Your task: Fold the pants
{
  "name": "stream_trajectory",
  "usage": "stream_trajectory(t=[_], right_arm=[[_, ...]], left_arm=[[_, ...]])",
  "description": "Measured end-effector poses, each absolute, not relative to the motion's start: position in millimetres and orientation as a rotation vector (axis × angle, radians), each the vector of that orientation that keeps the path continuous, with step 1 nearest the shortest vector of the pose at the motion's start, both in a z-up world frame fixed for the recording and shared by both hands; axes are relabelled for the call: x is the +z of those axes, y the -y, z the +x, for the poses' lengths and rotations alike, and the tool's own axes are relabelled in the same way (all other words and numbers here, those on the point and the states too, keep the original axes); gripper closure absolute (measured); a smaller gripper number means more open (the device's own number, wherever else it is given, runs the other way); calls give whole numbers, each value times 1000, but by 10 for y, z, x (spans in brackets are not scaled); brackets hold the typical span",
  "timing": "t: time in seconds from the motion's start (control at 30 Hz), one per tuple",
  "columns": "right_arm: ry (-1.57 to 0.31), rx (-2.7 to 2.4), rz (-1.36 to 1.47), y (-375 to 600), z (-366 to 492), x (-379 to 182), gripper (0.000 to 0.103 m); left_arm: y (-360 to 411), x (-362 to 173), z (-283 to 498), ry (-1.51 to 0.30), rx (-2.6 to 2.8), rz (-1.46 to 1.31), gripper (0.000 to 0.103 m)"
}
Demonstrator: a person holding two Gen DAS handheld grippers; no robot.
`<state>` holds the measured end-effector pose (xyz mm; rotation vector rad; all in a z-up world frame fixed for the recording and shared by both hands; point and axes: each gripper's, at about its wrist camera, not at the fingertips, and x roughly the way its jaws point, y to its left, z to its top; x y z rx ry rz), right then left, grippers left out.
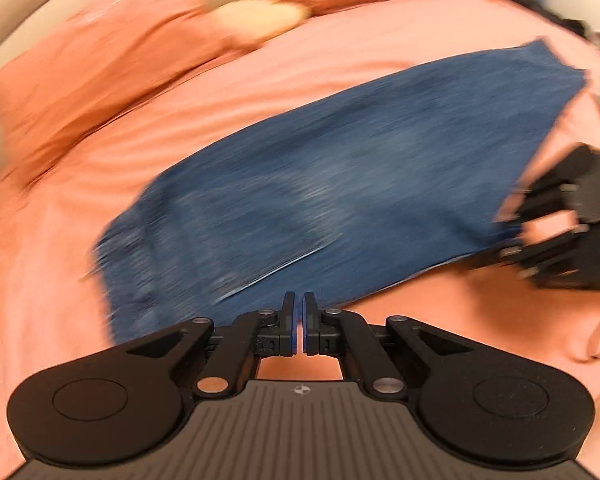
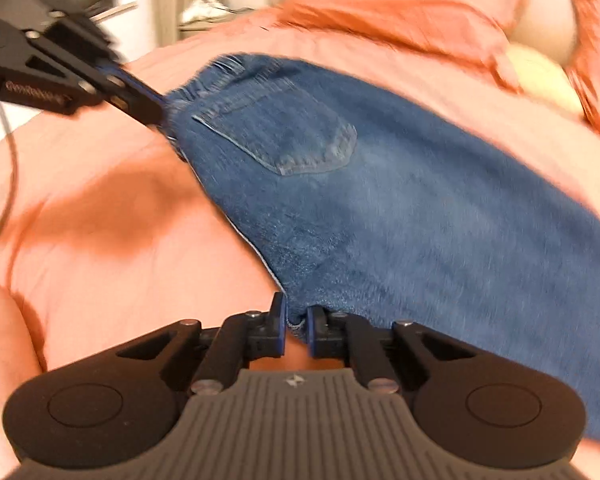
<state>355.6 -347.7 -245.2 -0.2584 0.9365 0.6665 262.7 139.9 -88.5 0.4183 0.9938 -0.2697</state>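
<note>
1. The blue denim pants [image 2: 380, 200] lay flat on the orange bed sheet [image 2: 100, 208], waistband at the far left.
2. The left gripper [image 2: 162, 114] pinched the waistband corner.
3. The right gripper [image 2: 296, 326] pinched the near edge of the pants.
4. Both should lift together and keep the cloth tight, so the fold stays neat.
5. Orange pillows [image 1: 80, 80] sat at the far end of the bed.
</note>
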Motion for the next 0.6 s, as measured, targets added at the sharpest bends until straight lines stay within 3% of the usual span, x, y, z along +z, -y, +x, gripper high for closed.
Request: stream_trajectory(t=[0.23, 0.4, 0.6], right_arm=[[-1077, 502, 42, 3620, 3581, -2801, 98], [-1163, 479, 107, 3650, 3599, -2815, 103], [-1059, 479, 93, 3865, 3495, -2468, 103]], left_arm=[[-2194, -796, 2634, -1032, -60, 302, 100], [-2410, -743, 2744, -1023, -21, 274, 94], [-2416, -798, 2977, -988, -32, 239, 85]])
